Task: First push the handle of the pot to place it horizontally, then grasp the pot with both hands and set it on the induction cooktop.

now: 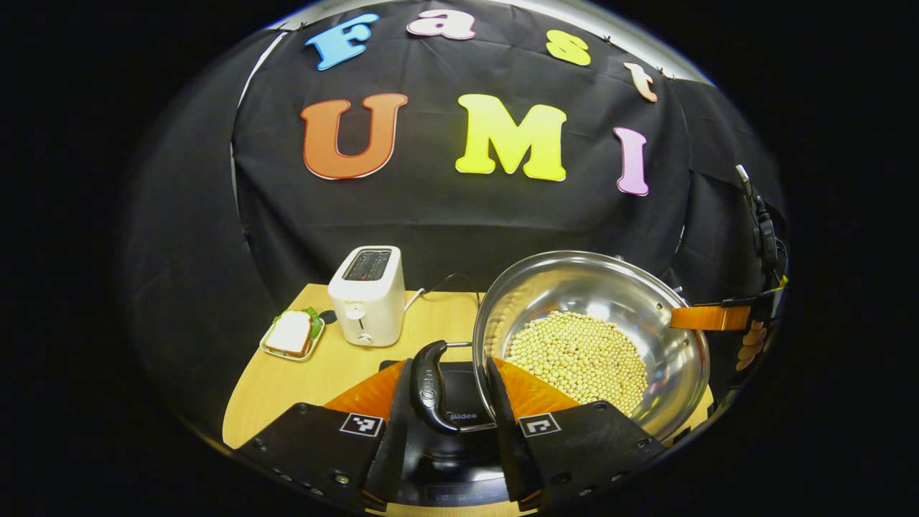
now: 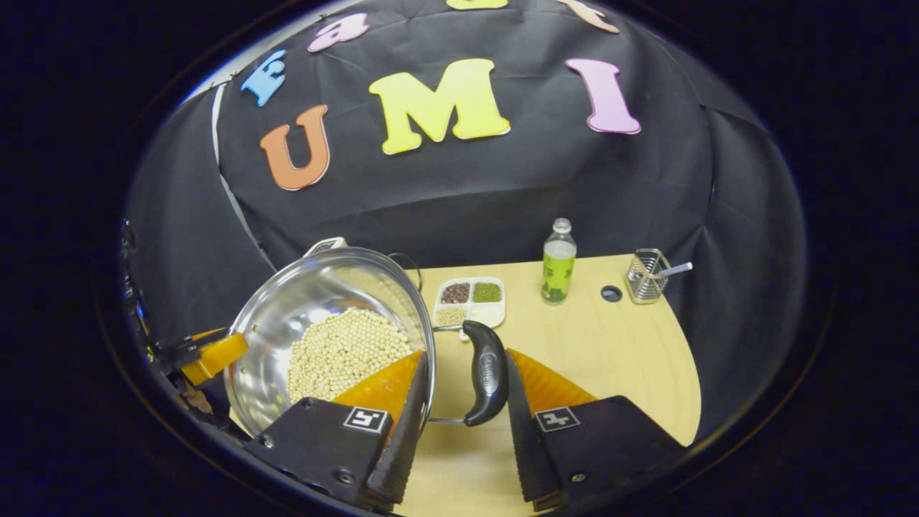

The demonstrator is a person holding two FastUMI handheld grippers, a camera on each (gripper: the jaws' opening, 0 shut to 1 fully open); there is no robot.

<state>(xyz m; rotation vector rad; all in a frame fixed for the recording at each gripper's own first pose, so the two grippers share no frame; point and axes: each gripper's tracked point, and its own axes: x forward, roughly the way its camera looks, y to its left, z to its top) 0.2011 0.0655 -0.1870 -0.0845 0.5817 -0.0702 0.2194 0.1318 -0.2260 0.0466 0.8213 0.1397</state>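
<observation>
Wooden bench [image 2: 617, 359] against black cloth wall. Steel pot [image 1: 574, 287] full of pale beans [image 1: 581, 355] is held up over the induction cooktop [image 1: 449, 445], tilted. Left hand-held gripper [image 1: 449, 391] straddles one black side handle [image 1: 429, 388], right hand-held gripper [image 2: 467, 380] straddles the other handle [image 2: 487, 373]; can't tell if either is clamped. Toaster [image 1: 367, 294] and sandwich plate [image 1: 291, 335] behind the cooktop; bottle [image 2: 558, 269], divided dish [image 2: 470, 301], wire rack [image 2: 646, 276] farther right.

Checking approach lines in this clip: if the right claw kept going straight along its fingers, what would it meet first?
The pot's black side handle, already between the right claw's open fingers. Beyond it lies the divided dish of grains, though depth is hard to judge.
</observation>
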